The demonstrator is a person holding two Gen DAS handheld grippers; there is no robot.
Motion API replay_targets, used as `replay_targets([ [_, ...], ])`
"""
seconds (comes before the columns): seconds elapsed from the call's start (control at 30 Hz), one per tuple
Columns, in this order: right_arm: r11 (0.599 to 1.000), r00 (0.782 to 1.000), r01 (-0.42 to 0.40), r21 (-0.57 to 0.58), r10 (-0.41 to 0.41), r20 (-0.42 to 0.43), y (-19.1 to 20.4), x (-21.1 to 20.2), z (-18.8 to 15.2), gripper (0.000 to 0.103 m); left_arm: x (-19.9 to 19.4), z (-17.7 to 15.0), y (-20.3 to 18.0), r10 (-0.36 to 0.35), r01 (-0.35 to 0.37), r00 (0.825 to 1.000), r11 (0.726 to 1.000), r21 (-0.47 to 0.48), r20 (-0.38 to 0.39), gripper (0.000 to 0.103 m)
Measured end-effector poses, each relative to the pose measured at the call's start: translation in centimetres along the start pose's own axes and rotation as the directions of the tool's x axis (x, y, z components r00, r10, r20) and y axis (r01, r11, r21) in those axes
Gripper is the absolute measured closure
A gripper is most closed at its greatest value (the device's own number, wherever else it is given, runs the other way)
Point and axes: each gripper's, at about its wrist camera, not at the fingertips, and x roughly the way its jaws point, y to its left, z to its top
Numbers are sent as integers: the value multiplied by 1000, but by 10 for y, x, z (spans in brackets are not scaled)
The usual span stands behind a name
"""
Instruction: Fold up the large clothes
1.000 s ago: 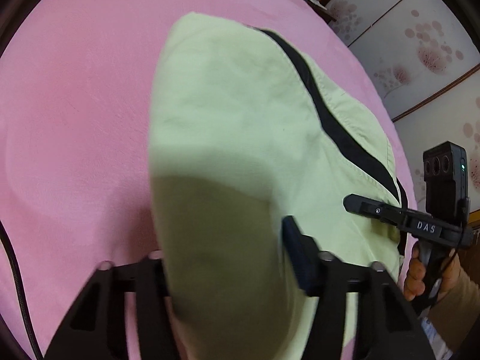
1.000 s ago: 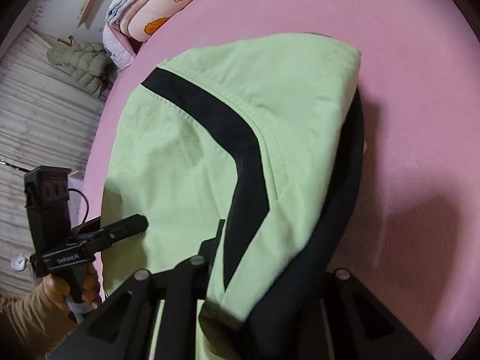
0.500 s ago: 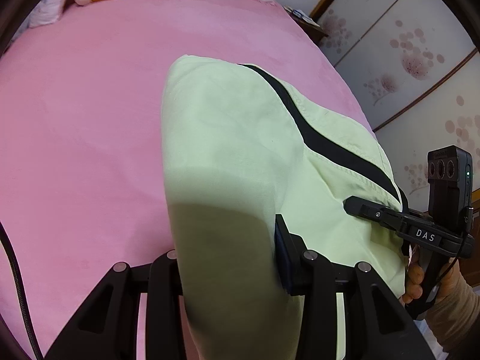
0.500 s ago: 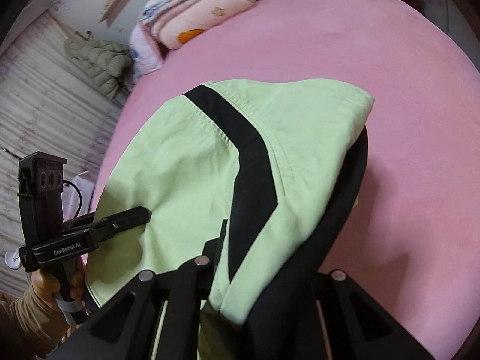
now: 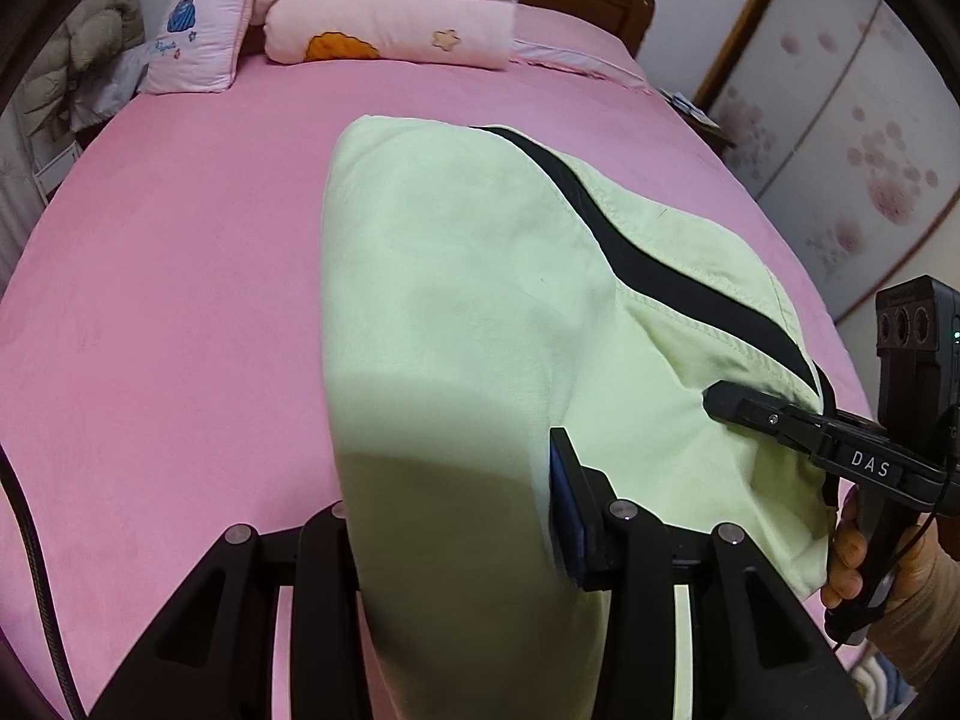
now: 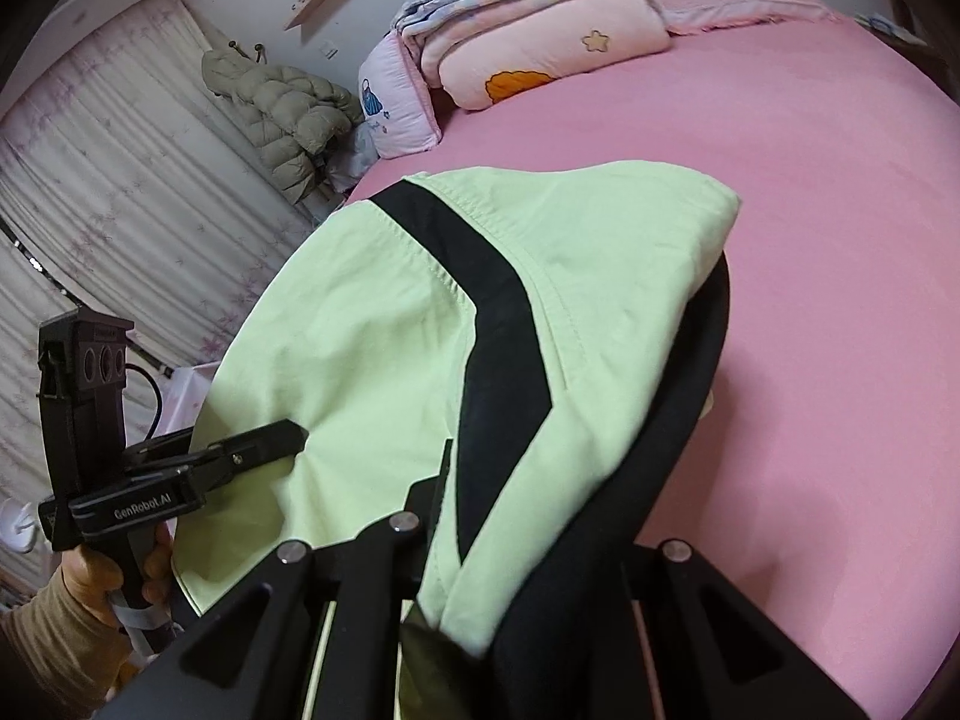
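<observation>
A light green garment [image 5: 480, 300] with a black stripe [image 5: 660, 282] is stretched between both grippers above the pink bed [image 5: 168, 276]. My left gripper [image 5: 450, 516] is shut on its near left edge; cloth drapes over the fingers. My right gripper [image 6: 528, 516] is shut on the near right edge, where a black lining [image 6: 678, 420] hangs. The right gripper shows in the left wrist view [image 5: 720, 399], the left gripper in the right wrist view [image 6: 294, 435]. The garment's far end rests on the bed [image 6: 840, 210].
Folded pink quilts [image 5: 390, 6] and a small pillow [image 5: 192, 42] lie at the head of the bed. A puffy jacket [image 6: 282, 114] hangs by the curtains. Flowered sliding doors [image 5: 840, 150] stand on the right.
Both grippers have lifted and tilted up with the garment, so the head of the bed and the quilts have come into view. Both grips stay unchanged.
</observation>
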Motion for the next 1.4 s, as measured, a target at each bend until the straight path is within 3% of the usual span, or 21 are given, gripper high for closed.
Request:
replay_targets([
  [0.1,999,999,39,-13,-39,11,-9,37,15,91,33,12,36,-10,10,1000,1000,-1,17,64],
  [0.17,998,998,67,-17,-67,14,-20,61,24,91,73,21,35,-11,11,1000,1000,9,20,64],
  [0.37,990,990,139,4,-139,-12,-42,125,36,91,145,34,60,13,-12,1000,999,37,-27,60],
  [0.47,982,982,189,-2,-189,-15,-48,141,29,84,159,26,67,52,-51,999,997,60,-15,42],
  [0.5,978,977,210,-11,-210,-17,-47,144,29,80,159,24,68,74,-73,997,995,61,-2,28],
  [0.53,972,972,232,-19,-233,-23,-47,143,25,71,158,21,70,125,-126,992,990,59,18,13],
  [0.57,966,965,259,-26,-260,-33,-48,142,23,62,158,19,73,163,-164,986,985,55,26,8],
  [0.6,962,961,272,-29,-273,-40,-48,141,22,58,156,16,76,187,-188,982,981,43,32,4],
  [0.77,934,935,355,-39,-356,-15,-48,110,14,48,143,12,83,240,-240,971,971,6,20,3],
  [0.93,906,907,421,-48,-422,-2,-37,80,9,48,119,-2,63,317,-317,948,948,6,-17,3],
  [1.03,903,904,428,-33,-428,22,-22,48,7,48,96,-5,40,262,-263,964,965,-21,-42,3],
  [1.23,921,920,388,33,-389,44,7,-32,-13,48,19,-12,-23,170,-170,985,985,-29,13,3],
  [1.4,937,935,348,35,-350,52,42,-104,-39,48,-50,-38,-78,128,-127,992,989,-77,6,3],
])
